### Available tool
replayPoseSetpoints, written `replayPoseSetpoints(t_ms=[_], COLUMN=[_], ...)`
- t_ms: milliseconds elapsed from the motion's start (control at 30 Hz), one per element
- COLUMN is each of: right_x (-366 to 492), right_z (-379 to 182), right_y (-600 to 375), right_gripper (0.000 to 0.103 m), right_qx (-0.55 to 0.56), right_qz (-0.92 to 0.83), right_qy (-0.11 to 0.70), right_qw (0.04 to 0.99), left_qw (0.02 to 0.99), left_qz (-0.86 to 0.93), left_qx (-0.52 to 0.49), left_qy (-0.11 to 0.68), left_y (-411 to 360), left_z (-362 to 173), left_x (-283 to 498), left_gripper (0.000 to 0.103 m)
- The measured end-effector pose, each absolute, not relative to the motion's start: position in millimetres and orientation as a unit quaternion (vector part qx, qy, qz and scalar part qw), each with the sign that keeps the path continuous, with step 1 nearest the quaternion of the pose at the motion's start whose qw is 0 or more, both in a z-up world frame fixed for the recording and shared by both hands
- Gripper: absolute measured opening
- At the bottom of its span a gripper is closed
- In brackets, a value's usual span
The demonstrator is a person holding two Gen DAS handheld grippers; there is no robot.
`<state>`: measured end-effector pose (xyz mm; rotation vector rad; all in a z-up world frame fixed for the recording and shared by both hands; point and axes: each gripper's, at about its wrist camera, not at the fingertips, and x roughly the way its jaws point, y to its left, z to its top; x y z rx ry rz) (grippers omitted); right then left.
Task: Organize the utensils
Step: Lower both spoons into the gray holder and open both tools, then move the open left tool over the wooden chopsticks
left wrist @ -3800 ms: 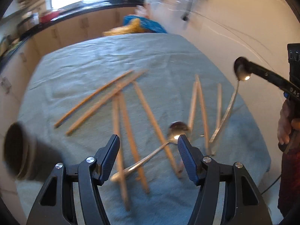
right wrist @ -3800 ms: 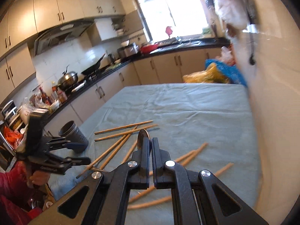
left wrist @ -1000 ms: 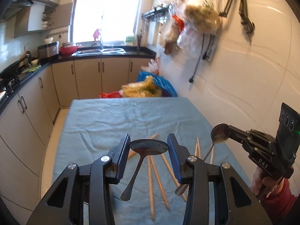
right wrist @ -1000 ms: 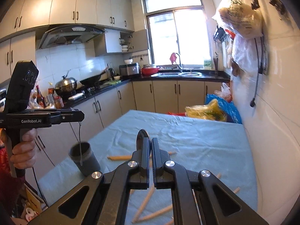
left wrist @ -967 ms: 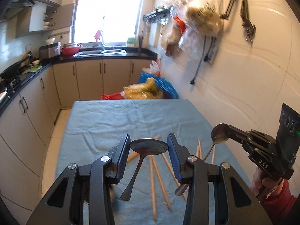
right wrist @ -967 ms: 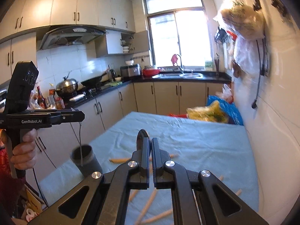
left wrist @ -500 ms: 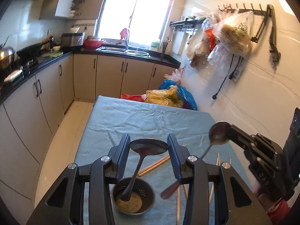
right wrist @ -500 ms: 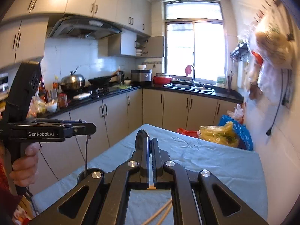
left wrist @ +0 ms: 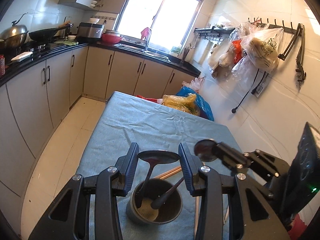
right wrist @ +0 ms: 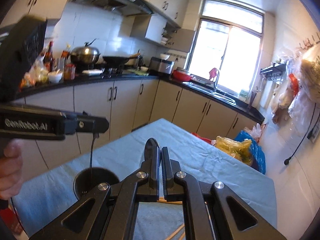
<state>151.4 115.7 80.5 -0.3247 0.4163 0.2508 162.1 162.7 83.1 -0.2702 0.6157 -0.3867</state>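
Left wrist view: the left gripper (left wrist: 159, 161) has its jaws clamped across the bowl of a steel spoon (left wrist: 158, 157), handle hanging into the dark round metal cup (left wrist: 156, 202) on the blue-cloth worktop (left wrist: 140, 124). A second spoon's (left wrist: 205, 152) handle also dips in.

Right wrist view: the right gripper (right wrist: 161, 171) pinches that second spoon's bowl edgewise, jaws nearly together, beside the cup.

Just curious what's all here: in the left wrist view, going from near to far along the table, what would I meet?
Dark utensil holder → wooden chopsticks → bare stretch of blue tablecloth → yellow and blue plastic bags beyond the table's far end.
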Motion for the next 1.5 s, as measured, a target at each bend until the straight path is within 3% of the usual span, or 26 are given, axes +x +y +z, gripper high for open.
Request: replayPoseSetpoints(t_ms=[700,1233,1500], right_x=[158.0,142.3,109.6], right_z=[49.0,74.2,87.2], right_y=[118.9,104.4,34.1], right_gripper=[0.004,0.005,0.006], right_qx=[-0.125,-0.074,0.005], right_qz=[0.173,0.179,0.144], right_qy=[0.278,0.259,0.245], right_qw=[0.937,0.946,0.959], left_qw=[0.916,0.917,0.926], left_qz=[-0.193,-0.199,-0.218], left_qx=[-0.157,-0.152,-0.098], left_qy=[0.315,0.310,0.292], left_y=[184.1,184.3,164.5], left_z=[60.4,64.6,80.8], left_x=[150.4,134.4,101.3], left_gripper=[0.040,0.040,0.040])
